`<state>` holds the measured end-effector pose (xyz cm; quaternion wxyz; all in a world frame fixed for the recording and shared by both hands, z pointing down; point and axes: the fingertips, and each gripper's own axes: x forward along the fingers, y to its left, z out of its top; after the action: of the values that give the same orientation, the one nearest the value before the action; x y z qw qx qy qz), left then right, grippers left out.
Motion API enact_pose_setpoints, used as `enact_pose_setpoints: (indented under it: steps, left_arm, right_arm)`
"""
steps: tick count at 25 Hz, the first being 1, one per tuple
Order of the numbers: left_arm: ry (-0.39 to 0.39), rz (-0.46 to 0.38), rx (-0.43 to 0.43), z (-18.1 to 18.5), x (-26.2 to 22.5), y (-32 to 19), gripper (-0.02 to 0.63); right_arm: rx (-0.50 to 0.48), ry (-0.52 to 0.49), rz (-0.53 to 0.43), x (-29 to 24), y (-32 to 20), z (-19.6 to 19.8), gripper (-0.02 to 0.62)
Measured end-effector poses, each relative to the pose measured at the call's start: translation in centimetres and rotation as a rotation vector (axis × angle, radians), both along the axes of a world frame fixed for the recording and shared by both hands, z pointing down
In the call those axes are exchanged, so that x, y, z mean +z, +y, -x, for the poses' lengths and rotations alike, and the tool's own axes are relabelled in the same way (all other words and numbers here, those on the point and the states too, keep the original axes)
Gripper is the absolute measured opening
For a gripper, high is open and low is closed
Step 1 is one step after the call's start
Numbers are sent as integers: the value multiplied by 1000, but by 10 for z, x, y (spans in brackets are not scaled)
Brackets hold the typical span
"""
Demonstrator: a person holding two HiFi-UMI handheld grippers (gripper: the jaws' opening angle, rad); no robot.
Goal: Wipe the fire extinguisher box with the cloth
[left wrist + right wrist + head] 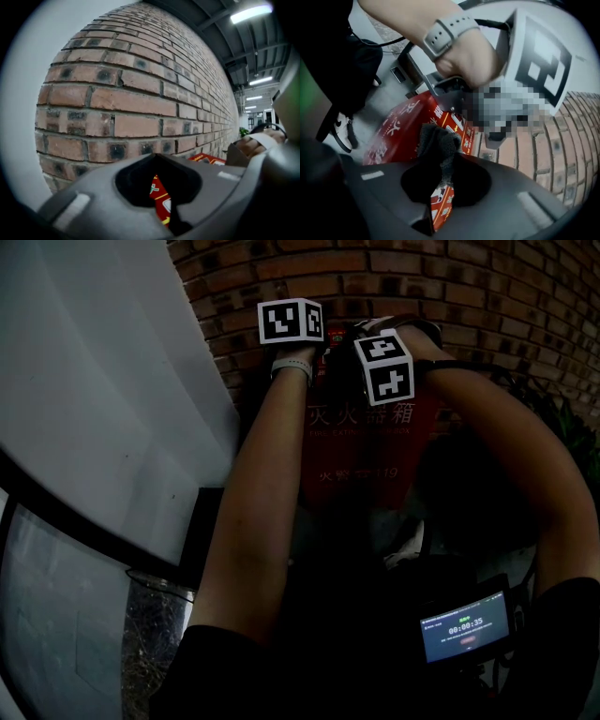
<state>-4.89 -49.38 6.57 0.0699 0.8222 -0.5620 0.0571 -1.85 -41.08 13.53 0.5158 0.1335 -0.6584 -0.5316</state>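
The right gripper [440,197] is clenched on the dark cloth [438,143] above the red box [393,136] by the brick wall [140,93]. The left gripper [164,201] is closed and empty. Wiping seems barely begun, with most of the box left.

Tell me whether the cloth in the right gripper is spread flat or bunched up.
Bunched up: the dark cloth sticks out crumpled from the right gripper's closed jaws, with the red fire extinguisher box behind it.

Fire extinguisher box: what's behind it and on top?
Behind the fire extinguisher box is a brick wall. Above its top, the right claw pinches a dark cloth; contact with the box is unclear. The arms cover part of its front.
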Motion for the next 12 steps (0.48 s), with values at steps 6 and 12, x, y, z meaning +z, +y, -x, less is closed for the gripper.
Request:
enact_pose_setpoints:
  steps: [6,12]
  left_arm:
    - [1,8,9,-3,1,-3,2]
    - [6,47,8,-1,7,-6,2]
  right_arm:
    - [-13,8,3,-9,6,-4,34]
    - [120,-43,-50,-32,-72,-26,34]
